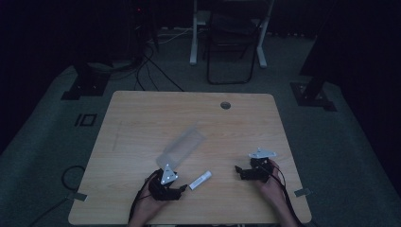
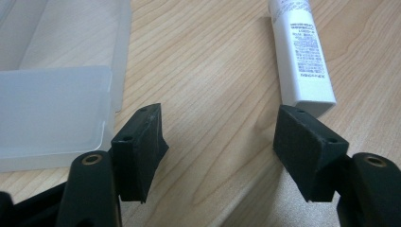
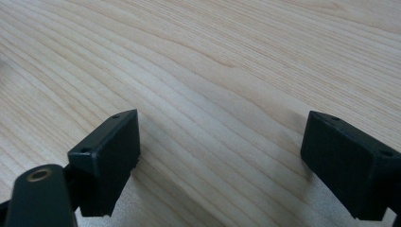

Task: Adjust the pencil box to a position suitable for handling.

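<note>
A white tube (image 1: 200, 180) with small print lies flat on the wooden table (image 1: 142, 118), between the two hands. In the left gripper view the tube (image 2: 302, 52) reaches away from the right jaw's tip. A frosted clear plastic case (image 1: 181, 147) lies open beyond my left gripper (image 1: 181, 191); its lid and tray (image 2: 52, 109) sit beside the left jaw. My left gripper (image 2: 220, 137) rests low over the wood, open, with bare table between its jaws. My right gripper (image 1: 238, 170) is at the right near the front edge, and its jaws (image 3: 220, 156) stand wide, open over bare wood.
A round cable hole (image 1: 225, 105) is set in the table's far edge. Beyond the table stand a folding chair (image 1: 230, 42), white desk legs (image 1: 194, 33) and floor cables (image 1: 142, 66) in a dark room. Black stand feet (image 1: 312, 92) flank the table.
</note>
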`<state>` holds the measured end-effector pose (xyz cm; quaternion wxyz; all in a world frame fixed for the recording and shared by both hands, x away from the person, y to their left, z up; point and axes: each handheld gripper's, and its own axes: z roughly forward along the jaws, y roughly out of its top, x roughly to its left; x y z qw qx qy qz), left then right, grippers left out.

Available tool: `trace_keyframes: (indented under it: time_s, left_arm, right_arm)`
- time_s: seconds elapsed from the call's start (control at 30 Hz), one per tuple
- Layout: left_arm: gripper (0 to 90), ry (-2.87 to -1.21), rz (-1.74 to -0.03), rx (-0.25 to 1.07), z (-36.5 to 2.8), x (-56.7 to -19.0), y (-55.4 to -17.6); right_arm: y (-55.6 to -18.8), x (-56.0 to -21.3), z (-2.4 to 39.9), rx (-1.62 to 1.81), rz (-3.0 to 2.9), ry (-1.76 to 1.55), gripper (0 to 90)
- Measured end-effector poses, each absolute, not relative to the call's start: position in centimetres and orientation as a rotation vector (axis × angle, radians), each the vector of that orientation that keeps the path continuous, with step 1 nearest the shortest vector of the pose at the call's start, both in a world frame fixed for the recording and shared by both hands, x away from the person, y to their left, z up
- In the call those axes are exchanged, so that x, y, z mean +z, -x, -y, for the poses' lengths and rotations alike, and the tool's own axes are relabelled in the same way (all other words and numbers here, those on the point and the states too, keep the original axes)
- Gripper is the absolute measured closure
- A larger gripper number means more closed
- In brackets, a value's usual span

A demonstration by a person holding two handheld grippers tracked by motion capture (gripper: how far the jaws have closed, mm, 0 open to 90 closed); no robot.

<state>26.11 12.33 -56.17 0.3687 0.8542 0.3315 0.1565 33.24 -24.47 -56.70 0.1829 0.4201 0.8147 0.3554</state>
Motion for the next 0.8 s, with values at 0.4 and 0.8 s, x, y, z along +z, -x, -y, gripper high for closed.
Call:
trace_keyframes:
  time_s: [0.4, 0.8]
  left_arm:
    - [47.7, -2.180, -0.844, 0.466, -12.5, -55.6, -25.7]
    - [48.1, -2.120, -0.873, 0.496, -13.7, -53.5, -26.2]
  right_arm:
    - [-33.2, -56.7, 24.5, 1.003, -2.299, -1.184, 12.6]
    - [-33.2, -56.7, 24.5, 1.003, -2.299, -1.184, 12.6]
